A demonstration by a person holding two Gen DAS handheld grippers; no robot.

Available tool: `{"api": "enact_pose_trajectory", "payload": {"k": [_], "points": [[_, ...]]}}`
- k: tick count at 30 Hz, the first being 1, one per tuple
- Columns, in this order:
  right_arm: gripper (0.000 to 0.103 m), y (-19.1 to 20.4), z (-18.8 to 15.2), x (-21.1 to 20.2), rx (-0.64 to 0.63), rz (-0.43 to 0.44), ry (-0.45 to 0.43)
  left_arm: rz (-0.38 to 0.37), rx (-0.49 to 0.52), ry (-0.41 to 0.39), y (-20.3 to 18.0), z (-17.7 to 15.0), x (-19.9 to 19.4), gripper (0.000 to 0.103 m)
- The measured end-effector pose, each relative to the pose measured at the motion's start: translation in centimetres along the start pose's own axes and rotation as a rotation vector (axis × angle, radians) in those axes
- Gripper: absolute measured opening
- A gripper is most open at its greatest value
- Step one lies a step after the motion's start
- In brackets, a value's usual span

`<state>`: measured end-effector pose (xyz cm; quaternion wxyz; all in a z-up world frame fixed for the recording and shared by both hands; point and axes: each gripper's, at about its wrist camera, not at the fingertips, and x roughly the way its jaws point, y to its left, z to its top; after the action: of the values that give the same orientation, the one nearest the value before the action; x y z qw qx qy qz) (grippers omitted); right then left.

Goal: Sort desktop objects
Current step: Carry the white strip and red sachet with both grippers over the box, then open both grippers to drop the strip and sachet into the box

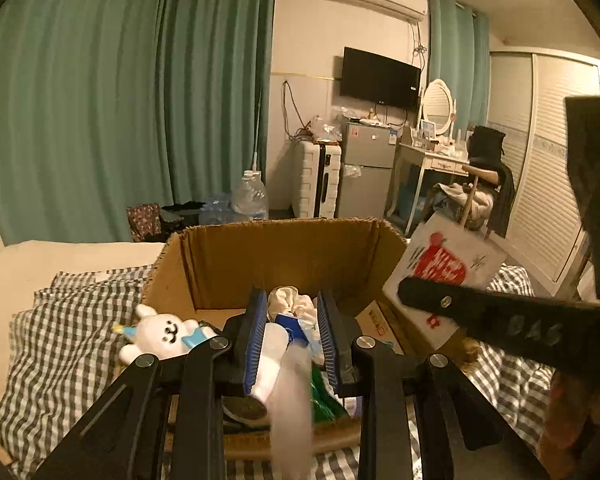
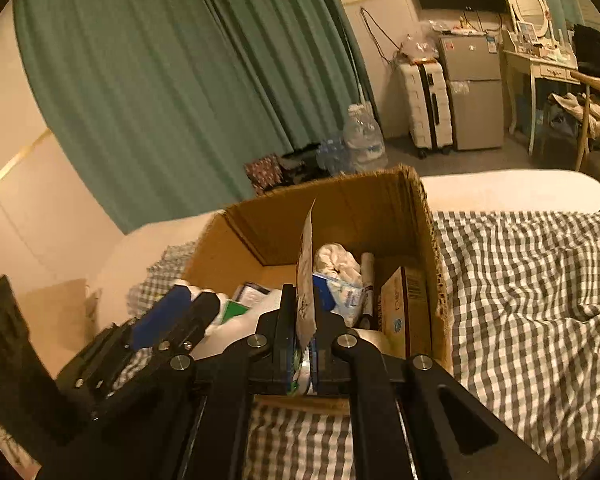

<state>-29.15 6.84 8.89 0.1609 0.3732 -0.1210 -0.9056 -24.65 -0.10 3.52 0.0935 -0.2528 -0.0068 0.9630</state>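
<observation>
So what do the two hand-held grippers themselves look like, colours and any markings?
Both are matte black, angular linkage arms joined by round silver bolts. The left hand-held gripper has ribbed blue pads on its fingers. The right hand-held gripper looks the same; faint scrawled characters and a small green light show on its body.

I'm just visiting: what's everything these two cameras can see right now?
box: 1, brown cardboard, open, several items inside
rabbit: 1, white plush, beside box's left wall
bottle: 1, white, between left gripper fingers
packet: 1, white with red print, in right gripper
blanket: 1, grey-white check, under box
curtains: 2, green, behind box
fridge: 1, grey, far side of room
TV: 1, black, above fridge
suitcase: 1, white, left of fridge
jug: 1, clear, beside curtains
mirror: 1, white oval, right of TV
left gripper: 1, black and blue, open over box
right gripper: 1, black, shut on packet
</observation>
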Motion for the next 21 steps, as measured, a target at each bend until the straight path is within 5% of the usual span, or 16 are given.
{"api": "enact_pose_trajectory", "payload": {"k": [2,5,8,9,21], "points": [[0.012,-0.7,-0.1,1.3,0.013,-0.02,0.018,0.001,-0.006,0.015,0.1,-0.4,1.4,0.026],[0.066,-1.8,-0.4,1.5,0.067,-0.019,-0.006,-0.002,-0.023,0.039,0.5,-0.9,2.4,0.034],[0.066,-2.6,-0.5,0.8,0.096,-0.018,-0.024,0.023,-0.023,0.042,0.4,-1.6,2.3,0.077],[0.066,-2.6,-0.3,0.5,0.091,-0.028,-0.029,0.034,-0.018,0.021,0.2,-1.8,1.8,0.082],[0.066,-0.5,-1.6,-9.5,0.038,-0.093,-0.139,0.064,-0.094,-0.081,-1.2,-0.6,-8.3,0.103]]}}
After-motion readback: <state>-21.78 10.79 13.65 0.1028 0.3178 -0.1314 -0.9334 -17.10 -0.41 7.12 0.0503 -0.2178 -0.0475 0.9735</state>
